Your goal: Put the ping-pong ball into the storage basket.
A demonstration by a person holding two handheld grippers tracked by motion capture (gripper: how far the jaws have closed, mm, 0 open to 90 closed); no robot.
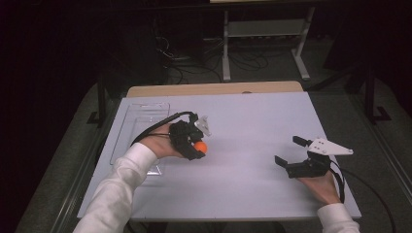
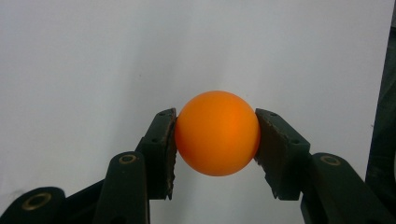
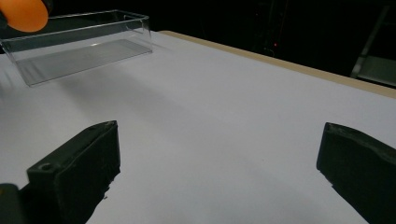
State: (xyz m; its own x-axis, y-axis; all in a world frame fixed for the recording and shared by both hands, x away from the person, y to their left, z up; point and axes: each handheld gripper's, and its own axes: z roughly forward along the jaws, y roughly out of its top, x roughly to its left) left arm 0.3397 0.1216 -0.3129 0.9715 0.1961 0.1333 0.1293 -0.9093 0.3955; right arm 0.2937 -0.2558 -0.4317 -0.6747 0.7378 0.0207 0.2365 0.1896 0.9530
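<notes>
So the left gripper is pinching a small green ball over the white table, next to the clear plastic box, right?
Not quite: the small ball is orange, not green, as the left gripper view shows. The rest holds: the left gripper pinches it over the white table, next to the clear plastic box.

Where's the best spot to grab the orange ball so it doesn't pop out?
Across its widest middle, one pad on each side. The left claw grips the orange ball exactly so: its pads press on opposite sides at the ball's fattest part. It is round and smooth, so a grip higher or lower would probably squeeze it out. Any side works.
</notes>
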